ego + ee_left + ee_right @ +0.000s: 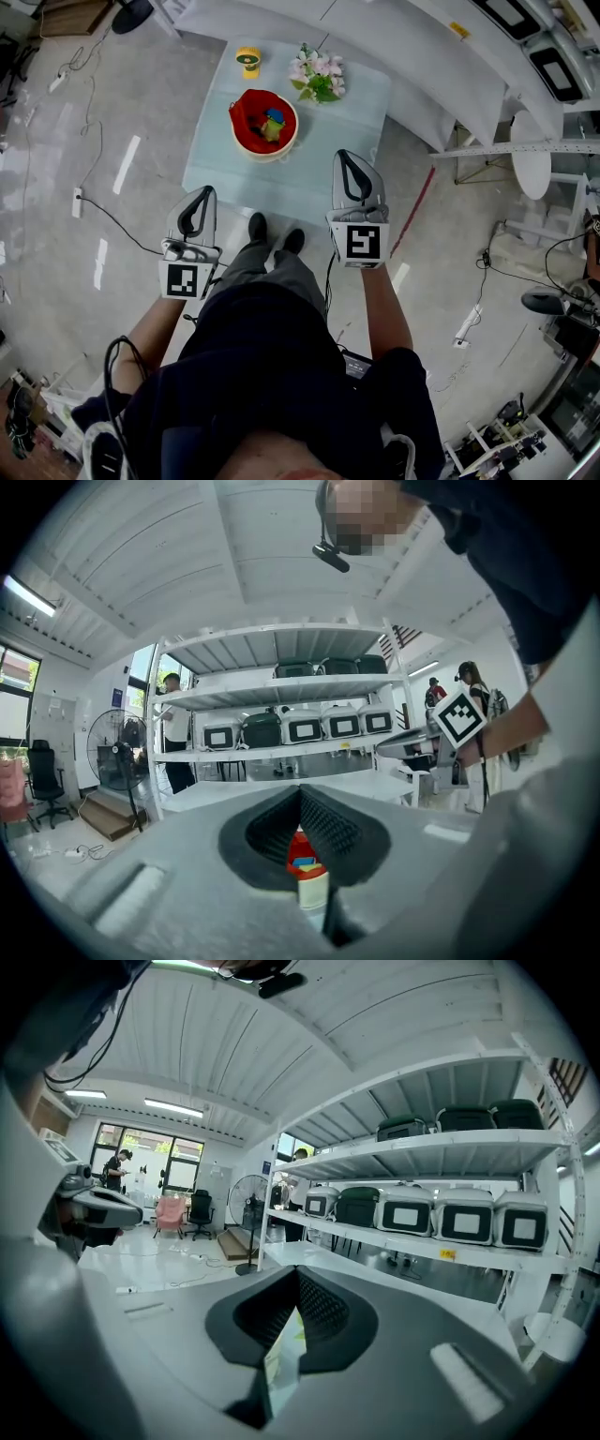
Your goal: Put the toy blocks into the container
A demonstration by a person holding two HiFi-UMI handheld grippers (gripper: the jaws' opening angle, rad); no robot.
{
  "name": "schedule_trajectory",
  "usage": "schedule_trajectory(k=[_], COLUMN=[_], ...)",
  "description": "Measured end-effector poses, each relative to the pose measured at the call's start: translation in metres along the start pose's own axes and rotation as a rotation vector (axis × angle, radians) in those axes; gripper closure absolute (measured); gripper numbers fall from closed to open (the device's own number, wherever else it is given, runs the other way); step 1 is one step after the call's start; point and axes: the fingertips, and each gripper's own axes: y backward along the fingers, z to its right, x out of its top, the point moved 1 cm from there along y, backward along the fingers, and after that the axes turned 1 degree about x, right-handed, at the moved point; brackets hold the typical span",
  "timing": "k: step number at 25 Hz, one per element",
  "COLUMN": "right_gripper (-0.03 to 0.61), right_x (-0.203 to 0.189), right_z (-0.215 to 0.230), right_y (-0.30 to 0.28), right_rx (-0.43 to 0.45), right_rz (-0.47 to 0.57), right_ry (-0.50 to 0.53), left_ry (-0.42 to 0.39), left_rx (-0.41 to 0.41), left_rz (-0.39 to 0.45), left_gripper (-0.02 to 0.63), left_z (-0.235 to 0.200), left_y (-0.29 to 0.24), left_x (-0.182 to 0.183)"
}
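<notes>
Red container point(263, 124) with whitish rim on a pale mint counter point(356, 103); toy blocks point(271, 125) inside are yellow, blue and green. At its 11 o'clock a yellow item point(247, 61), at 1 o'clock pink-white flowers point(317, 77) with green leaves. Left gripper point(202, 195) and right gripper point(347, 159) are grey with black ribbed jaws and black-on-white square markers point(364, 243); floor point(56, 216) is glossy grey, with a red line point(412, 211) at the counter's 4 o'clock.

surface: pale table point(323, 155) | on it: red container point(242, 131); yellow object point(247, 61); flowers point(317, 77)
</notes>
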Motion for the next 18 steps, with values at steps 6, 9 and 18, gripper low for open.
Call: schedule_trajectory(k=[6, 9, 18], right_gripper=[0.581, 0.58, 0.58], right_x=[-0.007, -0.01, -0.019], right_z=[0.006, 0.008, 0.01], right_y=[0.028, 0.039, 0.07], right_rx=[-0.063, -0.09, -0.168], right_rz=[-0.018, -0.022, -0.025], right_ry=[-0.058, -0.078, -0.104], left_ry=[-0.001, -0.004, 0.01], left_rx=[-0.019, -0.031, -0.046], left_rz=[0.019, 0.026, 0.049], left_gripper=[0.611, 0.611, 0.611], left_z=[0.01, 0.016, 0.027], left_y=[-0.008, -0.011, -0.019], left_x=[0.005, 0.007, 0.012])
